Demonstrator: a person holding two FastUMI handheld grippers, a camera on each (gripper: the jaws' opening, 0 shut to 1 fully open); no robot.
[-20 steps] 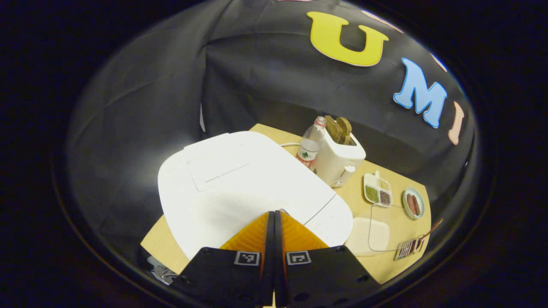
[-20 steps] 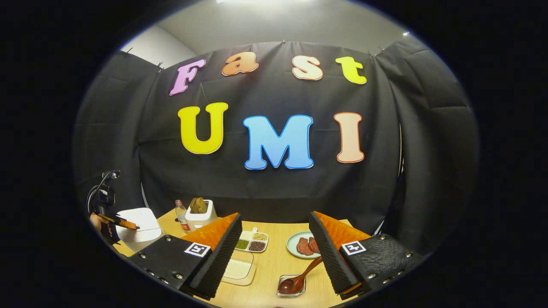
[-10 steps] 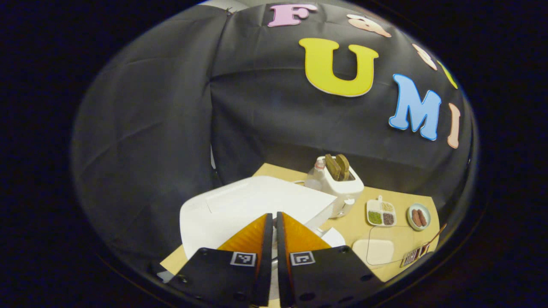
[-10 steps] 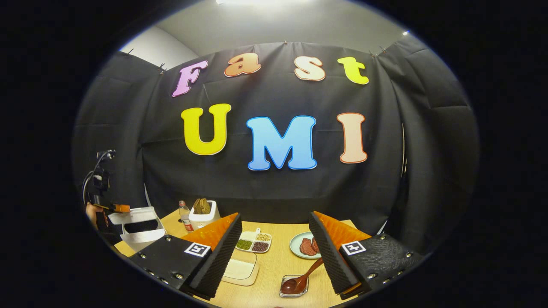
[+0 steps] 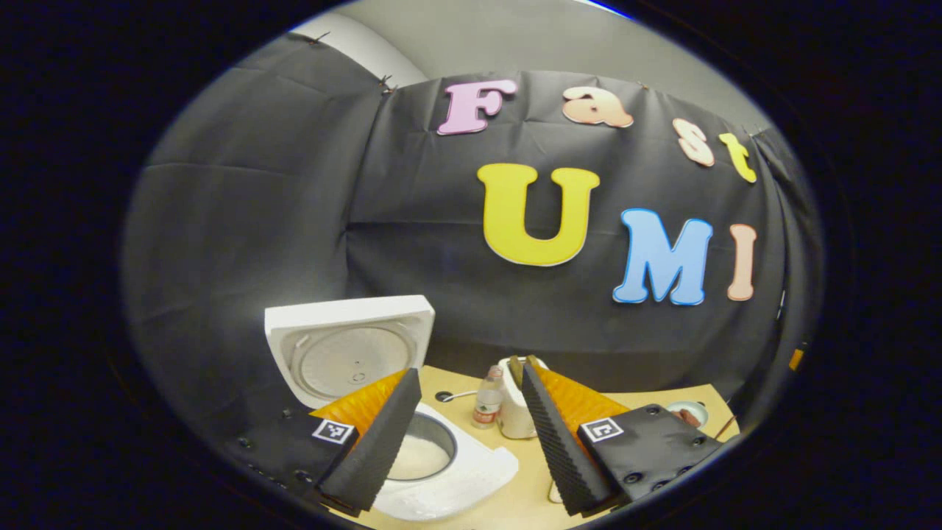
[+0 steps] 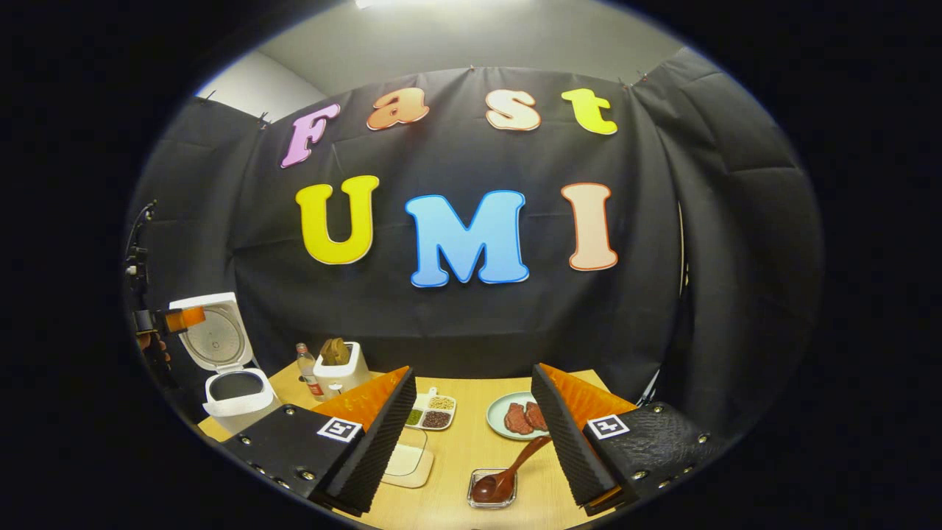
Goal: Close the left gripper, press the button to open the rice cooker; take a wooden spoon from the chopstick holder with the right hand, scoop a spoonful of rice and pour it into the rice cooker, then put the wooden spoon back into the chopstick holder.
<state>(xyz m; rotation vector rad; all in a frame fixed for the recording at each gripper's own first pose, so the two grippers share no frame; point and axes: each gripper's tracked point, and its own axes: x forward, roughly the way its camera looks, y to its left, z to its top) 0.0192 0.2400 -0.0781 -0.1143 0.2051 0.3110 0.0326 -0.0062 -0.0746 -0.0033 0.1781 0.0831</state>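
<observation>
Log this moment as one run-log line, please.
stage: lid open | rice cooker: lid up | left gripper: open, empty | right gripper: open, empty | wooden spoon: in its holder, untouched

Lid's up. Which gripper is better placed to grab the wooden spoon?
Right. The right gripper is open with the wooden spoon lying just ahead between its fingers. The left gripper sits over by the open rice cooker.

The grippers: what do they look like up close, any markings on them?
Each gripper, left and right, has two wedge-shaped fingers with ribbed inner faces. Each finger is bolted to a dark, textured plate that carries a small square black-and-white marker. In the right gripper view the left gripper shows far off, with a dark camera mount and a thin cable rising above it.
</observation>
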